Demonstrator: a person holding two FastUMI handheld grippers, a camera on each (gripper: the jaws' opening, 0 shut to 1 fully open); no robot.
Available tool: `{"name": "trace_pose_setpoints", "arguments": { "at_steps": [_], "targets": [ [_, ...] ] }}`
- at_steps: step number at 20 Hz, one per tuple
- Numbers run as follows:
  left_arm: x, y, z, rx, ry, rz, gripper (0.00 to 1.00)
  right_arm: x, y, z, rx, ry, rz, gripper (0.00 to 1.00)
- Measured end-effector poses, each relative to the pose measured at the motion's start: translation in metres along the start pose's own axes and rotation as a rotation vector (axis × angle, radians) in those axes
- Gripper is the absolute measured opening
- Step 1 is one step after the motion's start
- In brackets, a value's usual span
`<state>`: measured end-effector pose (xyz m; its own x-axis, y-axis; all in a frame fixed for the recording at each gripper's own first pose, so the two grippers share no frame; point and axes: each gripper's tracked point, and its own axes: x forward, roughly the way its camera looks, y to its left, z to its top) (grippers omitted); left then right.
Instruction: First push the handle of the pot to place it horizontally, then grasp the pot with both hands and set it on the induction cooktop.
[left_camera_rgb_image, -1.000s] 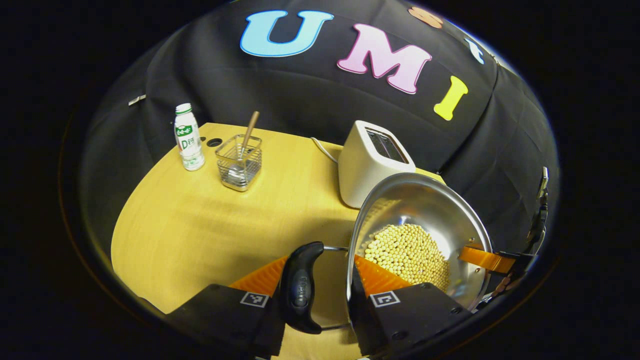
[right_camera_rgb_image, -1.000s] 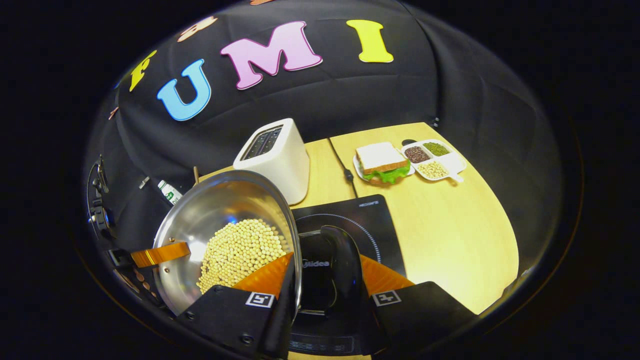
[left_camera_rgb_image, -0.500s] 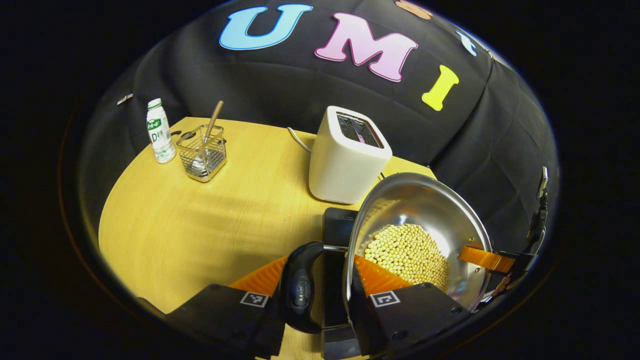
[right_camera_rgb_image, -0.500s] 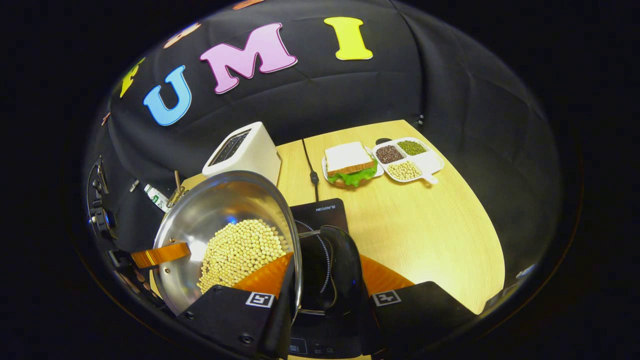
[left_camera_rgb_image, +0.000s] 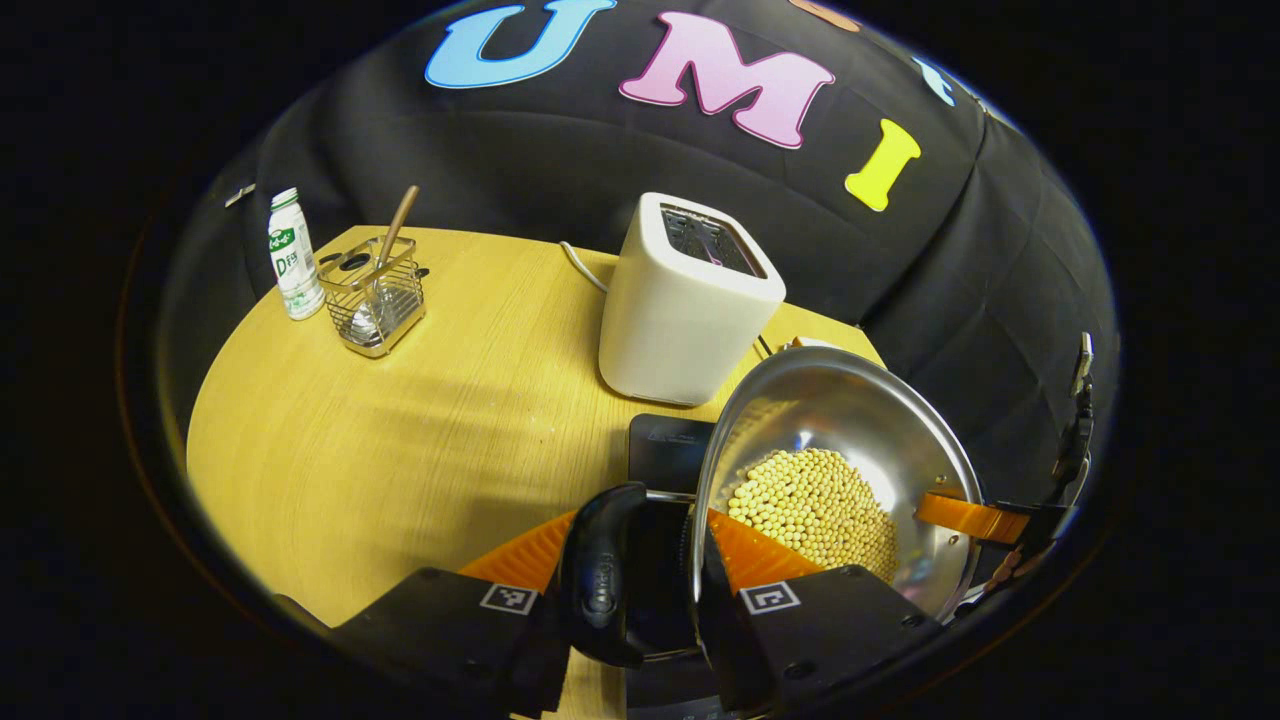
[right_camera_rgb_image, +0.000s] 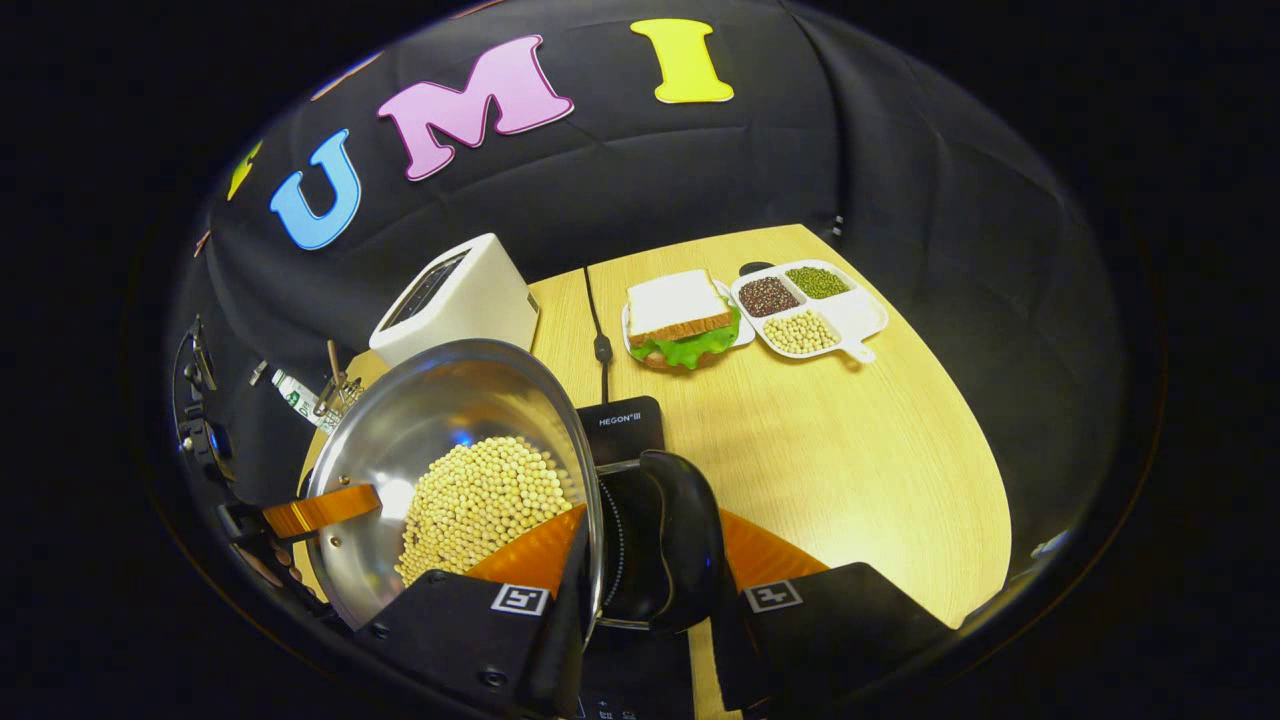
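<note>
Left gripper view is showing the left tool (left_camera_rgb_image: 640, 560) pinching the pot (left_camera_rgb_image: 835, 480) at its rim beside a black handle (left_camera_rgb_image: 600, 575), low centre; right gripper view is showing the right tool (right_camera_rgb_image: 650, 570) clamping the opposite rim; the pot is hanging tilted over the induction cooktop (right_camera_rgb_image: 622, 428) on the table (right_camera_rgb_image: 860, 450); uneven lowering is risking spilling the beans (right_camera_rgb_image: 480, 505).

left gripper (left_camera_rgb_image: 645, 560): closed on pot rim (handle between fingers) | right gripper (right_camera_rgb_image: 650, 560): closed likewise
</note>
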<state>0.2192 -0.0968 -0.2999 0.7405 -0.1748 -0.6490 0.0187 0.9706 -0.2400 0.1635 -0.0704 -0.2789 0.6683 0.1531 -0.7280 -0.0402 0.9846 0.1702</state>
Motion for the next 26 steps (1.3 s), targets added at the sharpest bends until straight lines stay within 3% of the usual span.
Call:
{"name": "trace_pose_setpoints", "arguments": {
  "at_steps": [5,6,7,8,9,11,12,16,19,25,26],
  "targets": [
    [0.011,0.004,-0.005,-0.013,0.014,0.001,0.59,0.013,-0.002,-0.005,0.001,0.021,0.005,0.56],
    [0.012,0.004,-0.006,-0.01,0.013,0.001,0.59,0.015,-0.002,-0.007,0.005,0.029,0.008,0.52],
    [0.014,0.004,-0.008,-0.01,0.017,0.003,0.59,0.017,-0.003,-0.01,0.008,0.036,0.008,0.56],
    [0.016,0.005,-0.011,-0.013,0.025,0.003,0.59,0.017,-0.005,-0.013,0.008,0.042,0.005,0.51],
    [0.018,0.005,-0.012,-0.012,0.02,0.001,0.59,0.019,-0.006,-0.012,0.009,0.037,0.008,0.56],
    [0.017,0.004,-0.011,-0.009,0.011,0.001,0.6,0.021,-0.007,-0.012,0.016,0.03,0.021,0.52],
    [0.017,0.004,-0.011,-0.017,0.013,0.0,0.6,0.023,-0.006,-0.013,0.012,0.029,0.027,0.56],
    [0.018,0.005,-0.014,-0.018,0.023,-0.002,0.61,0.025,-0.007,-0.012,0.011,0.026,0.04,0.53],
    [0.019,0.006,-0.016,-0.017,0.042,0.004,0.63,0.026,-0.007,-0.011,0.01,0.021,0.049,0.59],
    [0.017,0.006,-0.019,-0.059,0.081,0.015,0.63,0.028,-0.006,-0.011,0.025,0.015,0.061,0.55],
    [0.017,0.006,-0.017,-0.073,0.079,0.013,0.63,0.028,-0.006,-0.011,0.027,0.014,0.067,0.59]
  ]
}}
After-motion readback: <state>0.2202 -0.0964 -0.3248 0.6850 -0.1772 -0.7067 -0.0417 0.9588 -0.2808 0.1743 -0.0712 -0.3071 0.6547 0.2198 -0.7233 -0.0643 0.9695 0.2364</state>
